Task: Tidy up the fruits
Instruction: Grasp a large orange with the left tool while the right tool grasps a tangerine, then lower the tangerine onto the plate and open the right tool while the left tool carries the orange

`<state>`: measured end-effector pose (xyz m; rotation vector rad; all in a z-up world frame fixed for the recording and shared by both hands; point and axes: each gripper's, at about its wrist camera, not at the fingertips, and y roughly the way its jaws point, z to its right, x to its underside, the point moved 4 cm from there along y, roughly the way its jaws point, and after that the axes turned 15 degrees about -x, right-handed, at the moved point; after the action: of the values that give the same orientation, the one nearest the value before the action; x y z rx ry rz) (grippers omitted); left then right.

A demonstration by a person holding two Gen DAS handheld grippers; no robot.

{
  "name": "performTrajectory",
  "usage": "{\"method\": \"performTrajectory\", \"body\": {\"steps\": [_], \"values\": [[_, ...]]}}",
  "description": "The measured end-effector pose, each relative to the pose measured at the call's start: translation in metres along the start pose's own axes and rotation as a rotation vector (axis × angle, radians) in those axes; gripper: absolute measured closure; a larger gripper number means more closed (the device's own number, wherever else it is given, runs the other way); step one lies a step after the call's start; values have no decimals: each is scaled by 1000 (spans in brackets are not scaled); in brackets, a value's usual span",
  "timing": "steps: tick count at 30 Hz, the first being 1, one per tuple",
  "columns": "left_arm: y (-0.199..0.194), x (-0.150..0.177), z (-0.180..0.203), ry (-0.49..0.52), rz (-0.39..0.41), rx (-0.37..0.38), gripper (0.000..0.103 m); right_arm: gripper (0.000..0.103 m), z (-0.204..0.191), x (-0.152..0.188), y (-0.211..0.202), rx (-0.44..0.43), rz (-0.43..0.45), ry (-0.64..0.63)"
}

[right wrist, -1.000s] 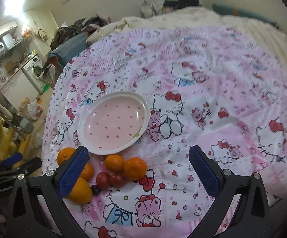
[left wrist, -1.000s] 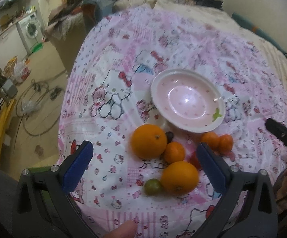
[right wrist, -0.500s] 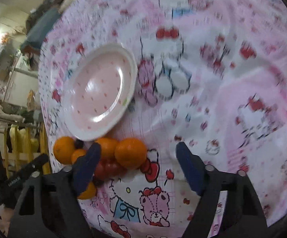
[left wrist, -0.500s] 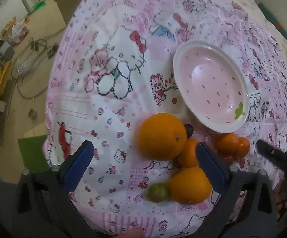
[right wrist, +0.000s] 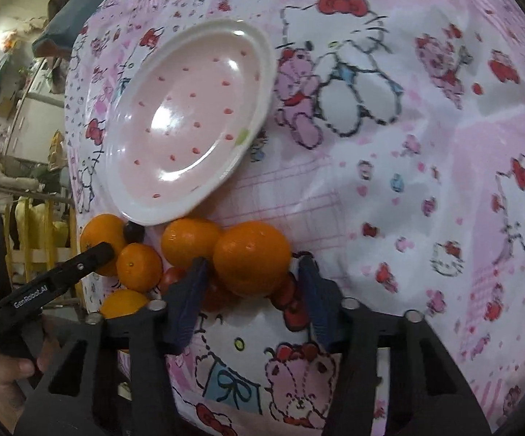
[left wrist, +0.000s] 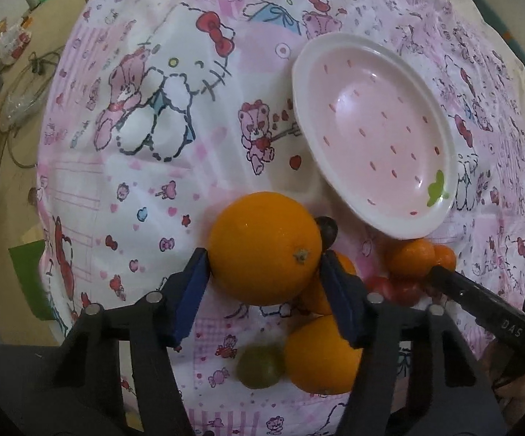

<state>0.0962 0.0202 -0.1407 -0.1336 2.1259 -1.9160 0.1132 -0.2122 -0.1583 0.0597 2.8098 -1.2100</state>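
Note:
An empty pink plate (left wrist: 371, 138) with a white rim lies on the cloth; it also shows in the right wrist view (right wrist: 186, 120). My left gripper (left wrist: 264, 265) has its blue pads against both sides of a large orange (left wrist: 264, 247). Behind it lie a second orange (left wrist: 322, 356), a green fruit (left wrist: 260, 365), a dark grape (left wrist: 327, 227) and small mandarins (left wrist: 409, 258). My right gripper (right wrist: 251, 272) straddles a mandarin (right wrist: 251, 263); the left pad touches it, the right pad stands just off it. Another mandarin (right wrist: 190, 241) and red tomatoes (right wrist: 171, 278) lie beside.
The Hello Kitty cloth (left wrist: 161, 109) covers a bed whose left edge drops to the floor (left wrist: 4, 145) with cables and bags. The fruits sit bunched near the cloth's front edge, just below the plate. Each gripper shows in the other's view.
Both grippers moved down and forward onto the fruit pile. The left jaws closed around the large orange; the right jaws narrowed around the mandarin.

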Motion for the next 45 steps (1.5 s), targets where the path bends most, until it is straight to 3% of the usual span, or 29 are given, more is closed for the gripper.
{"method": "performTrajectory", "body": {"steps": [9, 15, 20, 24, 27, 34, 45], "values": [[-11, 9, -12, 9, 43, -16, 51, 60, -3, 7, -19, -3, 52, -21], [-27, 11, -25, -19, 79, -10, 52, 60, -16, 2, -58, -5, 179, -14], [-54, -1, -27, -18, 137, 21, 52, 60, -43, -8, -95, -37, 281, -80], [-75, -19, -20, 20, 192, 31, 52, 60, -54, -22, -104, -45, 302, -103], [-86, -35, -11, 47, 219, 50, 52, 60, -63, -34, -103, -74, 302, -106], [-91, -70, 10, 97, 242, 47, 52, 60, -73, -68, -90, -51, 291, -166], [-54, -106, 21, 85, 204, 54, 52, 60, -49, -128, -33, 2, 183, -156]]}}
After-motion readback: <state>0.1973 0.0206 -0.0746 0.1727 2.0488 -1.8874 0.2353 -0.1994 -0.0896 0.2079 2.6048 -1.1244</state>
